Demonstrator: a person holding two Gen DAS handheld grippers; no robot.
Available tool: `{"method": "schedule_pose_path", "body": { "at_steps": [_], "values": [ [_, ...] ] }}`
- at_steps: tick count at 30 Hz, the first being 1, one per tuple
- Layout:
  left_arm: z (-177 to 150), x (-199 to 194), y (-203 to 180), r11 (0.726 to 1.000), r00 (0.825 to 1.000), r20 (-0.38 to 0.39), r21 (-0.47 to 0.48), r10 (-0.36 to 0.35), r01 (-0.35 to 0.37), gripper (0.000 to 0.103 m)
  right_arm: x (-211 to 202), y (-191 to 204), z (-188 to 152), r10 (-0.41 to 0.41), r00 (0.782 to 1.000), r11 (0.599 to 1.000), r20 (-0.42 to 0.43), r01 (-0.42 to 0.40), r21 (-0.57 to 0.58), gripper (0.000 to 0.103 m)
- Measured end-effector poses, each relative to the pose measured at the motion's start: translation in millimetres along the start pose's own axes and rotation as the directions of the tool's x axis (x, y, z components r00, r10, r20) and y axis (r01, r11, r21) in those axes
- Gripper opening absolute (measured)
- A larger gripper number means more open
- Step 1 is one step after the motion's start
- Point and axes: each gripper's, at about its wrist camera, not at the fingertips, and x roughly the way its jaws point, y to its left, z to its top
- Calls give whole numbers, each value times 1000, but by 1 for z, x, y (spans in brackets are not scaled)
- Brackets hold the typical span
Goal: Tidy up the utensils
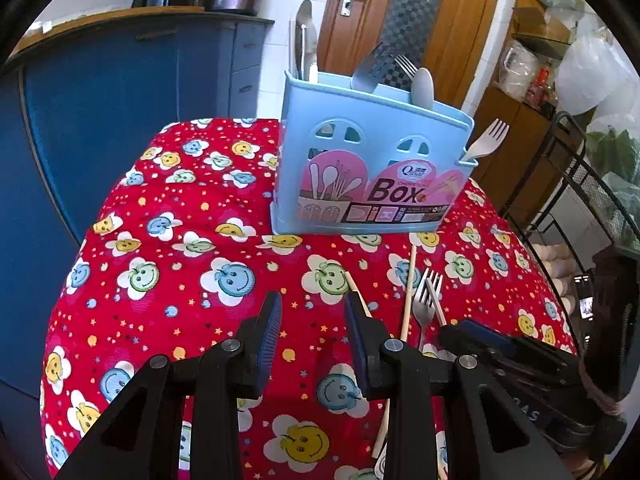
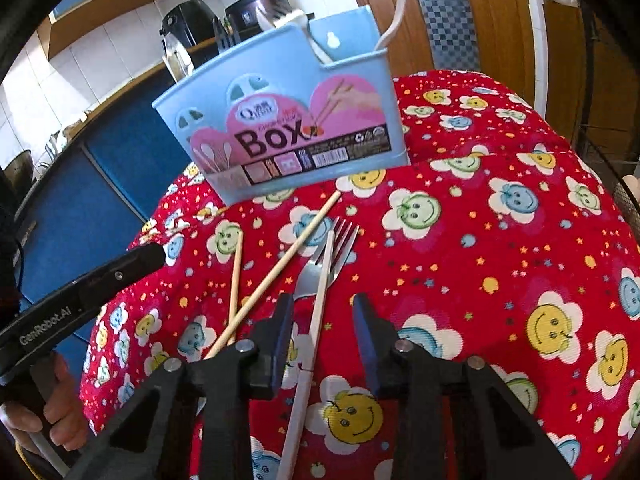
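Observation:
A light blue utensil box (image 1: 360, 160) stands on the red smiley tablecloth (image 1: 180, 280); forks and spoons stick out of it. It also shows in the right wrist view (image 2: 288, 120). A metal fork (image 2: 320, 268), a white chopstick (image 2: 316, 320) lying over it and two wooden chopsticks (image 2: 280, 264) lie on the cloth (image 2: 480, 280) in front of the box. My right gripper (image 2: 324, 316) is open, its jaws either side of the white chopstick, just above it. My left gripper (image 1: 312, 312) is open and empty, left of the loose fork (image 1: 424, 300).
A blue cabinet (image 1: 120, 100) with appliances on top stands behind the table at left. A wooden door (image 1: 380, 12) is behind the box. A black wire rack (image 1: 580, 184) and shelves stand to the right of the table.

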Motion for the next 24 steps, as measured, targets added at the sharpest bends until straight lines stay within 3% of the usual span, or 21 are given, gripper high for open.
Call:
{"method": "schedule_pose_path", "body": {
  "at_steps": [4, 8, 10, 24],
  "values": [
    [-1, 1, -2, 1000, 1000, -3, 11, -5, 6, 33, 1, 1, 0, -10, 1000, 1000, -2, 10, 1, 27],
    [-1, 2, -6, 1000, 1000, -8, 21, -9, 9, 33, 1, 1, -3, 0, 1000, 1000, -5, 0, 0, 11],
    [-1, 3, -8, 1000, 1000, -10, 26, -10, 11, 33, 1, 1, -3, 9, 1000, 1000, -4, -9, -3, 8],
    [7, 19, -30, 996, 998, -50, 82, -28, 32, 33, -32, -25, 9, 60, 995, 997, 86, -65, 52, 7]
  ]
}}
